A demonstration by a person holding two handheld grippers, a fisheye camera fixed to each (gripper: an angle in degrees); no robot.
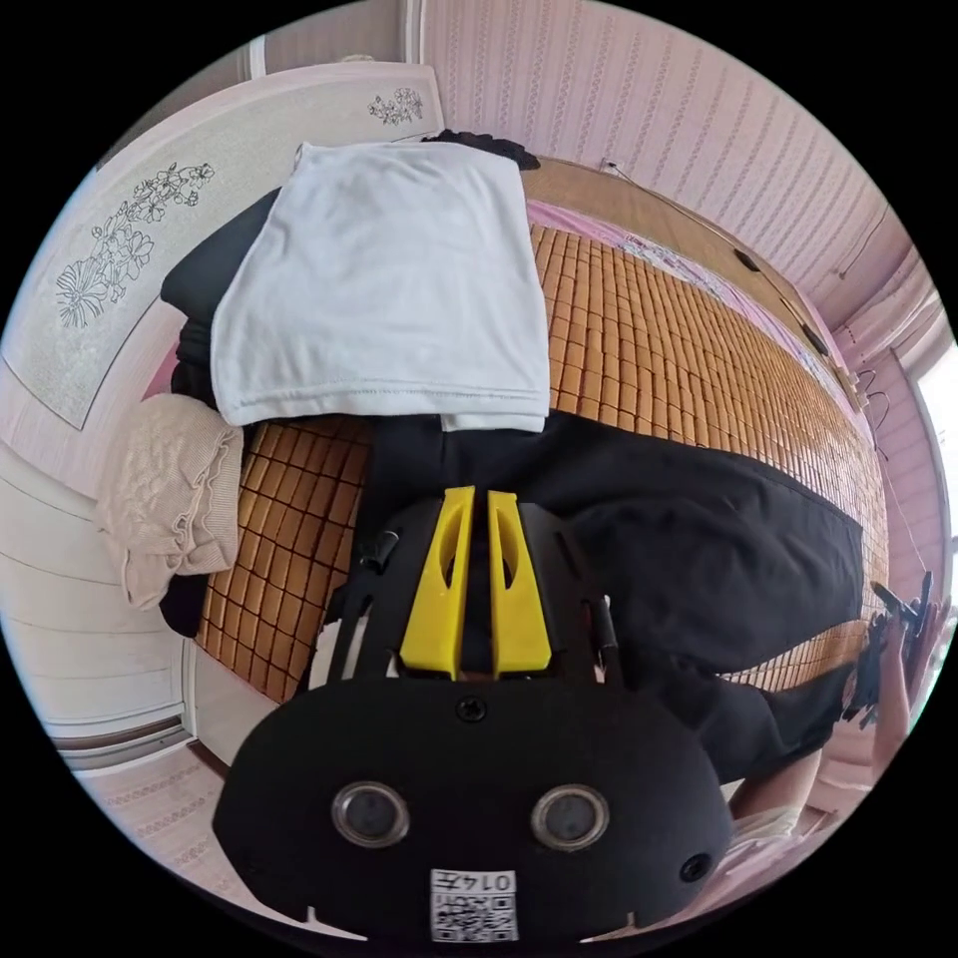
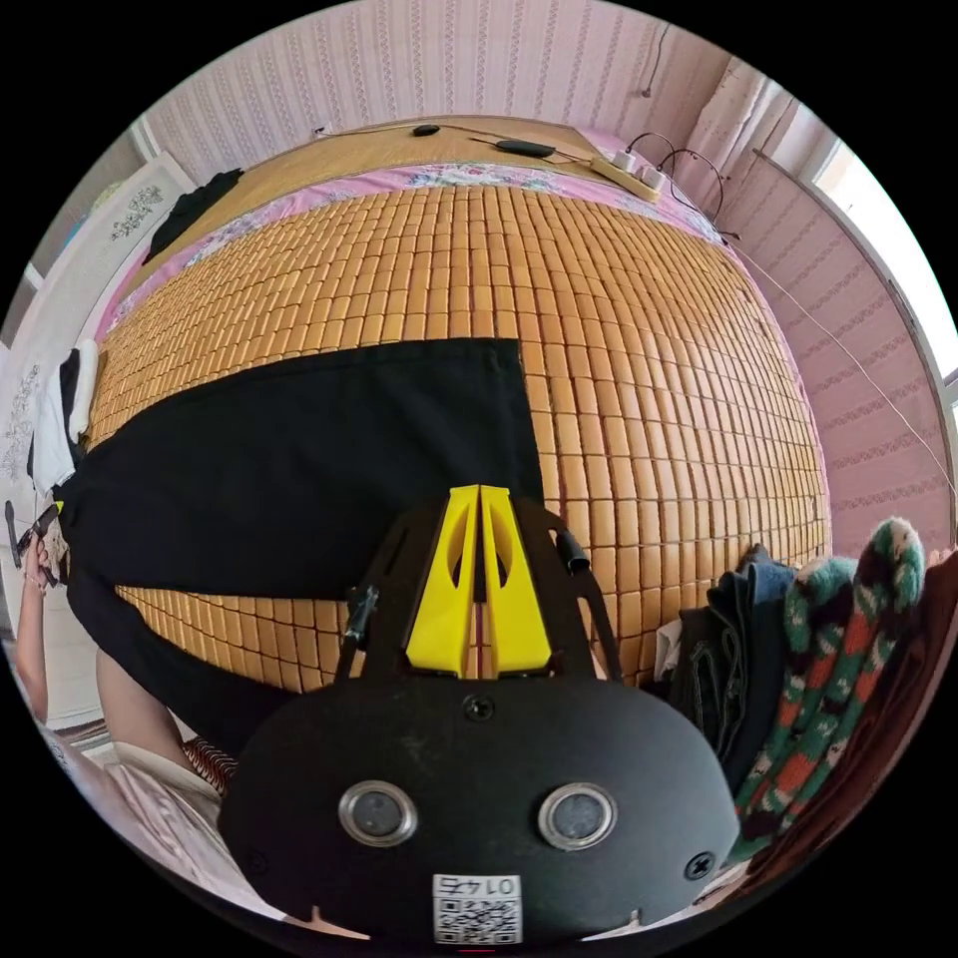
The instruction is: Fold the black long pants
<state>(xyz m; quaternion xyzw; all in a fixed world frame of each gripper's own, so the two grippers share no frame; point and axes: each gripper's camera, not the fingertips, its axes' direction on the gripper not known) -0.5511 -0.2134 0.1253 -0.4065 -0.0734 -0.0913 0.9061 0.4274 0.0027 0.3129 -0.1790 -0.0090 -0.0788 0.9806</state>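
The black long pants [image 1: 699, 539] lie lengthwise on the bamboo-mat bed [image 1: 639, 339], and one leg [image 1: 768, 718] droops over the near edge. My left gripper [image 1: 479, 496] sits at the waist end, its yellow jaws pressed on black cloth with only a slim gap. In the right gripper view the upper leg [image 2: 299, 459] is spread flat and its hem ends mid-bed. My right gripper [image 2: 479, 491] hovers over that leg near the hem, jaws closed tip to tip with no cloth seen between them. Each view catches the other gripper, held in a hand, at its side edge [image 1: 903, 609] [image 2: 32, 529].
A folded white shirt [image 1: 389, 289] lies on dark clothes beside the waist, with a cream knit [image 1: 170, 489] next to it by the headboard. A pile of jeans and a patterned knit [image 2: 828, 659] sits at the bed's right edge. A power strip [image 2: 629, 170] and cables lie at the far side.
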